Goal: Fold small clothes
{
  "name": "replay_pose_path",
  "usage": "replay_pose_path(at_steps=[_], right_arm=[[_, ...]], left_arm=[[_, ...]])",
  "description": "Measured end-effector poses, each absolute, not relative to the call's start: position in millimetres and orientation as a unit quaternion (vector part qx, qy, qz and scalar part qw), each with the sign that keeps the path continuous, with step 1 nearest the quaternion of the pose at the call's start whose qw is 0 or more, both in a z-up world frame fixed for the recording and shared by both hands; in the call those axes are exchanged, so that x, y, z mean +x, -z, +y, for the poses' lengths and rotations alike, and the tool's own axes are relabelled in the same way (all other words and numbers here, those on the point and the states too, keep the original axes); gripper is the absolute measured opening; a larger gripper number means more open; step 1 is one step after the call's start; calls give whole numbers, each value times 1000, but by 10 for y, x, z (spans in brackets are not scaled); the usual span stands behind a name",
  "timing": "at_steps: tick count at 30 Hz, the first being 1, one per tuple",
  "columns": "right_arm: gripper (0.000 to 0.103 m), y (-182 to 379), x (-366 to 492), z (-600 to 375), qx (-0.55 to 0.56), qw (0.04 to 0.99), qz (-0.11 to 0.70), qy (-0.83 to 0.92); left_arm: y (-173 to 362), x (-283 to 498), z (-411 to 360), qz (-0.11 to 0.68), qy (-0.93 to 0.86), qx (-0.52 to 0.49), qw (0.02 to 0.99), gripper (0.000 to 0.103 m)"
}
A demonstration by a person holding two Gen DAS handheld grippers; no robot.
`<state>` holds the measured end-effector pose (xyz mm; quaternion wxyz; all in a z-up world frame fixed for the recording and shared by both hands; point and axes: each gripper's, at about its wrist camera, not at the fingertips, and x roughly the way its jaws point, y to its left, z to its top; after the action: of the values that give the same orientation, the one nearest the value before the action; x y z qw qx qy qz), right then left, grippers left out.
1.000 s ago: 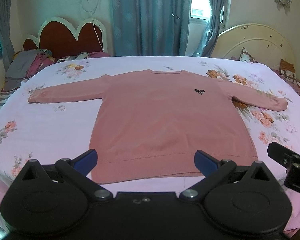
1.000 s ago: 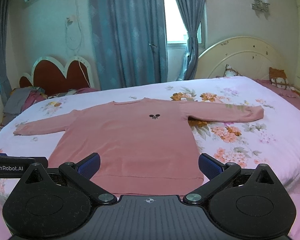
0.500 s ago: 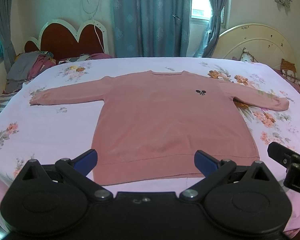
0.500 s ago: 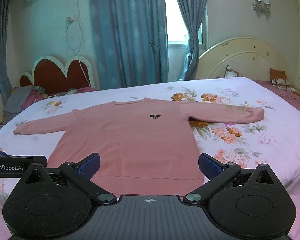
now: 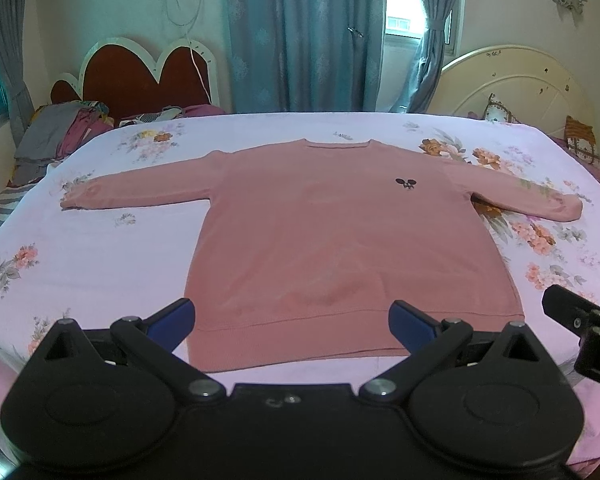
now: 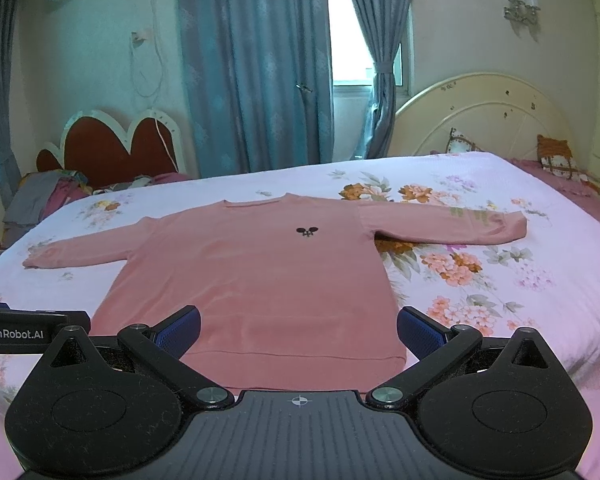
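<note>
Clothes lie heaped [image 5: 56,128] at the far left by the red headboard [image 5: 140,80], off the flowered bed [image 5: 80,264]. Next along, the pink sweater [image 5: 340,240] lies flat, front up, in the middle of the bed, sleeves spread to both sides, hem nearest the tongs. The left tongs [image 5: 292,320] hang above the hem's left half, fingers wide apart, holding nothing. The right tongs [image 6: 298,330] hang over the hem's right half, likewise spread and empty. From here I'd worry that a pinch at the hem could catch only the top layer, or snag the bedsheet with it, so the fold would drag crooked. The right sleeve [image 6: 452,228] lies far out; a hurried fold could leave it bunched.
</note>
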<state>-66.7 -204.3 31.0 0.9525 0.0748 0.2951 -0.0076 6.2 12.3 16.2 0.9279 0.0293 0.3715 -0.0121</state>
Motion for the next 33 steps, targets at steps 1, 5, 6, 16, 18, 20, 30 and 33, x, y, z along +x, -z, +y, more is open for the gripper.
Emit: replay_pose_path(at_steps=[1, 5, 6, 16, 18, 20, 30, 33], right_arm=[[103, -306, -665, -2044, 75, 952, 295, 8], [103, -298, -635, -2053, 75, 952, 296, 10], [103, -296, -635, -2054, 75, 952, 296, 10], [103, -237, -524, -2057, 77, 950, 303, 13], [103, -224, -489, -2053, 77, 949, 304, 15], [103, -206, -448, -2056, 77, 949, 306, 18], [103, -89, -90, -2159, 83, 944, 317, 46], [103, -37, 72, -2190, 84, 941, 323, 57]], left_arm=[[-159, 71, 128, 372, 12, 29, 928, 103], [-125, 109, 117, 375, 9, 30, 927, 103], [-117, 120, 121, 376, 9, 30, 926, 103], [-63, 219, 133, 381, 3, 33, 924, 103], [-47, 257, 139, 384, 3, 34, 923, 103], [-25, 297, 144, 387, 2, 35, 922, 103], [117, 626, 215, 401, -1, 37, 915, 103], [173, 787, 247, 406, -1, 37, 913, 103]])
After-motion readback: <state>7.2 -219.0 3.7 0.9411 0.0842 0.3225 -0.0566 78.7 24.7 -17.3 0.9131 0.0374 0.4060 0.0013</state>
